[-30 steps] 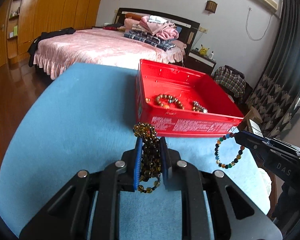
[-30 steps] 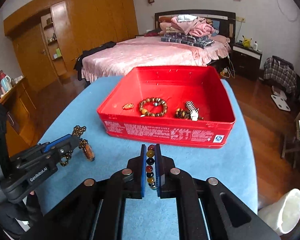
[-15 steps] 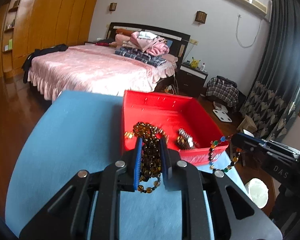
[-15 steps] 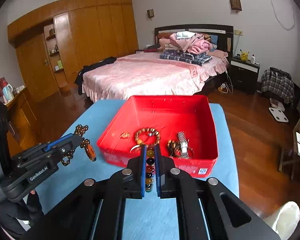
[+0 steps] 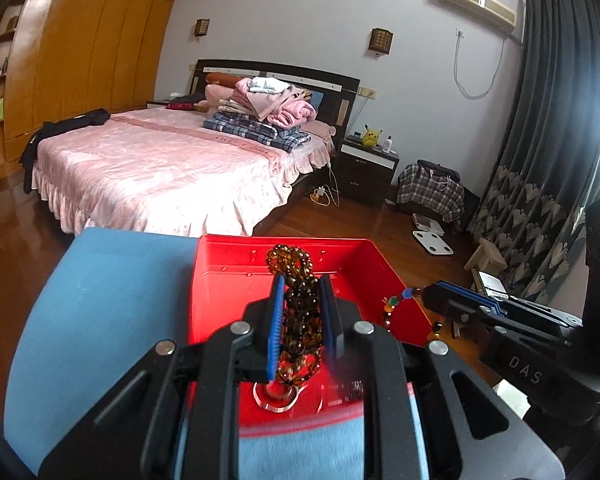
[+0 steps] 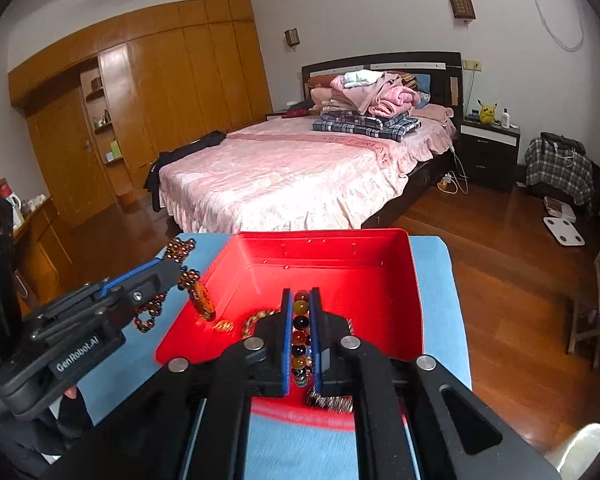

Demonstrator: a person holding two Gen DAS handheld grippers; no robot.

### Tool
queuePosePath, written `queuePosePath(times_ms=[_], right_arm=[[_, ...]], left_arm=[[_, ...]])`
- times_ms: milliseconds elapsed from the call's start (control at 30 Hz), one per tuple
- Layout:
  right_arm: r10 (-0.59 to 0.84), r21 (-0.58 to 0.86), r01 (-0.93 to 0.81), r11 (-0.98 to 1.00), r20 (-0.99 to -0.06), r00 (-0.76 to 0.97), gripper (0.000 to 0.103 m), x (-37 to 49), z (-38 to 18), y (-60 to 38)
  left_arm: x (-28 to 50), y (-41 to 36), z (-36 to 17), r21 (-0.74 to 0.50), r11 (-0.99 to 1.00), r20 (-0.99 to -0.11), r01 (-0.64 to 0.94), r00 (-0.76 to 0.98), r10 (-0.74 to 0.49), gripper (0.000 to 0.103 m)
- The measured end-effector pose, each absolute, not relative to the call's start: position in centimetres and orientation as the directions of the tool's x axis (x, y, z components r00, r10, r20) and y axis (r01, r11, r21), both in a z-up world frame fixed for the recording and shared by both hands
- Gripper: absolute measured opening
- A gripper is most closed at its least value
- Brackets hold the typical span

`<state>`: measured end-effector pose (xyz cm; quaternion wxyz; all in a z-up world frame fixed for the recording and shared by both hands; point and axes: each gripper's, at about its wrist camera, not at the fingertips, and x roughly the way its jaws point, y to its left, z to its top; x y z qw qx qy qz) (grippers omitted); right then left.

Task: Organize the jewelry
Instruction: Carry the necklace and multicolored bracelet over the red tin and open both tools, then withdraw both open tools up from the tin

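Both grippers had advanced from in front of the red tray (image 6: 380, 280) to positions above its interior. Largest in view was the bed (image 6: 300, 172), pink-quilted, at 12 o'clock beyond the table (image 5: 112, 300), whose blue, felt-like cover showed bare at 9 o'clock. The tray, a shallow rectangular plastic box with smooth walls, stood near the table's far edge; its back half was open floor. The left gripper (image 5: 300, 320) was closed, its blue ribbed pads pinching the amber bead necklace (image 5: 296, 312), a bunched strand of glossy brown beads that looped above the fingertips and hung over the tray's left part. The right gripper (image 6: 299, 332) was closed to a narrow gap on the multicoloured bead bracelet (image 6: 300, 340), round beads stacked between its pads, above the tray's near centre. On the tray floor lay a brown bead bracelet (image 6: 256, 320) at 9 o'clock of the right gripper, and a small gold piece (image 6: 224, 325) beside it.
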<state>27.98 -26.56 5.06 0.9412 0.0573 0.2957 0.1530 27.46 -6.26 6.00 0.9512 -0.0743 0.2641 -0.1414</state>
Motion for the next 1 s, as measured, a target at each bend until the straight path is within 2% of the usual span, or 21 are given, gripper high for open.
queuePosePath(times_ms=[100, 133, 167, 200, 233, 300, 333, 400, 467, 700, 867, 1000], right_arm=[[0.319, 0.195, -0.253, 0.948, -0.559, 0.765, 0.009, 29.7, 4.2, -26.4], [0.308, 0.185, -0.246, 0.952, -0.568, 0.764, 0.017, 30.1, 4.0, -26.3], [0.286, 0.173, -0.227, 0.958, -0.577, 0.765, 0.034, 30.4, 3.7, -26.3], [0.271, 0.164, -0.216, 0.963, -0.581, 0.767, 0.04, 30.3, 3.4, -26.3], [0.248, 0.147, -0.199, 0.969, -0.581, 0.776, 0.042, 30.3, 3.3, -26.5], [0.228, 0.128, -0.189, 0.974, -0.578, 0.784, 0.051, 30.1, 3.2, -26.7], [0.212, 0.119, -0.175, 0.977, -0.577, 0.789, 0.06, 29.8, 3.0, -27.0], [0.2, 0.122, -0.158, 0.98, -0.568, 0.798, 0.064, 29.2, 3.0, -27.6], [0.19, 0.125, -0.144, 0.982, -0.564, 0.803, 0.073, 28.8, 3.1, -28.0], [0.181, 0.113, -0.142, 0.983, -0.547, 0.817, 0.084, 26.1, 3.7, -28.8], [0.206, 0.137, -0.157, 0.978, -0.522, 0.828, 0.094, 24.1, 4.4, -28.8], [0.232, 0.166, -0.171, 0.971, -0.502, 0.833, 0.097, 22.3, 5.1, -28.9]], left_arm=[[29.4, -6.9, 4.9, -0.207, 0.952, -0.501, 0.226, 0.811, -0.301, 0.018], [29.9, -6.9, 4.6, -0.204, 0.954, -0.513, 0.222, 0.805, -0.297, 0.021], [30.3, -6.9, 4.3, -0.2, 0.956, -0.525, 0.213, 0.801, -0.288, 0.022], [30.4, -6.7, 4.1, -0.195, 0.959, -0.528, 0.205, 0.802, -0.279, 0.03], [30.5, -6.5, 4.2, -0.191, 0.961, -0.527, 0.2, 0.805, -0.273, 0.045], [30.2, -6.0, 4.4, -0.182, 0.965, -0.509, 0.189, 0.822, -0.257, 0.055], [30.1, -5.9, 4.6, -0.179, 0.965, -0.505, 0.189, 0.824, -0.255, 0.056], [29.8, -5.6, 4.9, -0.174, 0.966, -0.498, 0.189, 0.83, -0.252, 0.06], [29.1, -5.0, 5.3, -0.168, 0.97, -0.49, 0.176, 0.839, -0.237, 0.066], [25.6, -3.7, 6.5, -0.136, 0.981, -0.457, 0.14, 0.87, -0.187, 0.088], [23.8, -2.9, 7.0, -0.137, 0.984, -0.463, 0.111, 0.871, -0.163, 0.093], [22.1, -2.5, 7.6, -0.128, 0.987, -0.462, 0.1, 0.874, -0.148, 0.094]])
